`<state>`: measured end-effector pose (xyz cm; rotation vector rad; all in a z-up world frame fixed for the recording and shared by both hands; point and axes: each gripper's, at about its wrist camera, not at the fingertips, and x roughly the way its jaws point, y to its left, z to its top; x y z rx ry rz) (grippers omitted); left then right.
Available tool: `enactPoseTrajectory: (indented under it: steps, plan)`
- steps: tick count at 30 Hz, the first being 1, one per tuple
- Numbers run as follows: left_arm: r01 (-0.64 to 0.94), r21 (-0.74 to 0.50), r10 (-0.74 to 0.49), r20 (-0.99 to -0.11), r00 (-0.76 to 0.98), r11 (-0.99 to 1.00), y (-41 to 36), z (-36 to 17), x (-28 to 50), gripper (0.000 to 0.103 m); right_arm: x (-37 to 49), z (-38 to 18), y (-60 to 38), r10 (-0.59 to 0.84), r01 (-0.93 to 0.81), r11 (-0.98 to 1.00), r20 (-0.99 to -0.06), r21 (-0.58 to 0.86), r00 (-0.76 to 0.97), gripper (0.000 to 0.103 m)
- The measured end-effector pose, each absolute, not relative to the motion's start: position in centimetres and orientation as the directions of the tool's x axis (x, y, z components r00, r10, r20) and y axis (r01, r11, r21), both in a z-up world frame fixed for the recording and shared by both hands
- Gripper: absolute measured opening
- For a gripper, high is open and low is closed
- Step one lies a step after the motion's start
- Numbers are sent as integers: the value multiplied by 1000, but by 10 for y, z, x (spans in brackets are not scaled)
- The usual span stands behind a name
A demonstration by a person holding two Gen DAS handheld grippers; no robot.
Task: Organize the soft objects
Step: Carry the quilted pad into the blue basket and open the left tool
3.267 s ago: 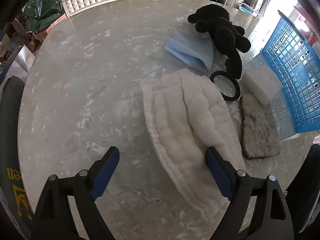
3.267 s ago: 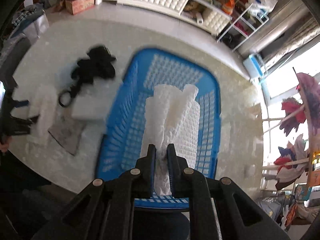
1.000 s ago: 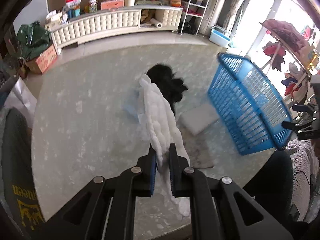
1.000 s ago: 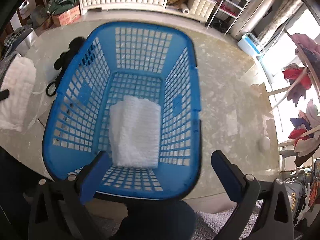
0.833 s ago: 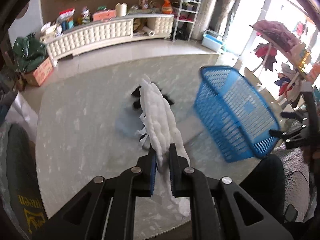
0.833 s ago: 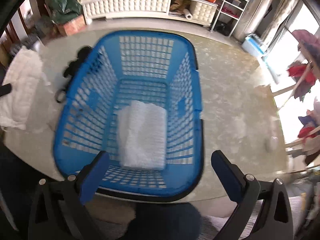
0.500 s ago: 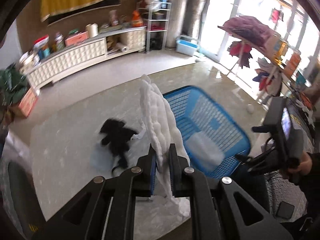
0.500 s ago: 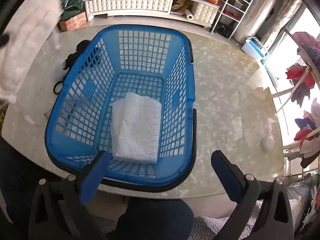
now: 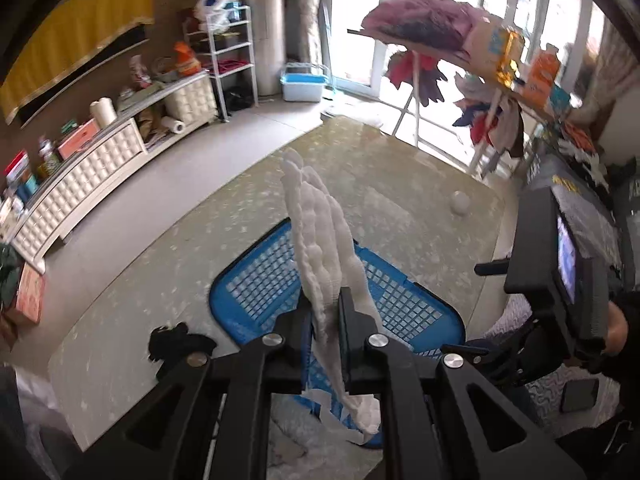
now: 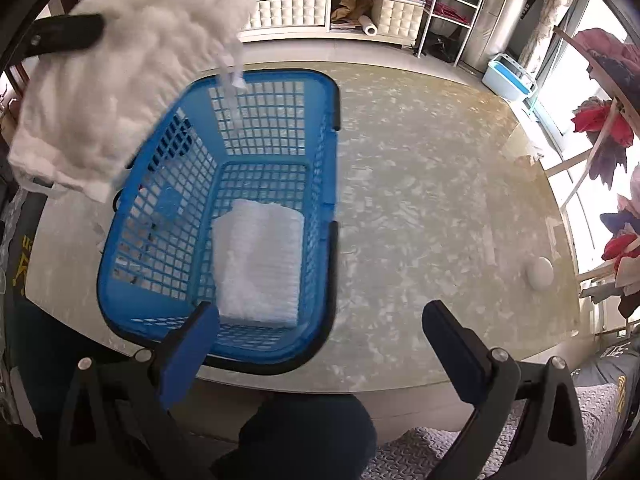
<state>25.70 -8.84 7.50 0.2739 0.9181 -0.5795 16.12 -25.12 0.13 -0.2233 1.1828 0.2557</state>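
My left gripper (image 9: 325, 310), clamped on a quilted white cloth (image 9: 320, 248), hangs it above the blue basket (image 10: 168, 200) holding a folded towel (image 10: 258, 264), my right gripper (image 10: 316, 344) gaping empty; released off-centre, it may drape over the rim

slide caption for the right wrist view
Open right gripper above blue basket holding one folded white towel; second towel arriving.

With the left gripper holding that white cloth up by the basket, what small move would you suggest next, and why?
Probably lower the left gripper over the blue basket before letting go. It is shut on the white quilted cloth, which hangs above the basket's near-left rim, and there is free floor beside the folded white towel inside.
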Motion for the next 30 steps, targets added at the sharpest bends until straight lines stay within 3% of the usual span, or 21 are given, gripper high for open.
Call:
enactPoseTrajectory:
  steps: [13, 30]
  plan:
    - [661, -10, -290, -904, 315, 750, -120, -1, 298, 10, 179, -15, -261, 116, -306, 952, -941, 14, 318, 102]
    - [758, 16, -263, -933, 245, 652, -120, -58, 323, 10, 198, -41, -260, 108, -280, 959, -959, 31, 263, 102]
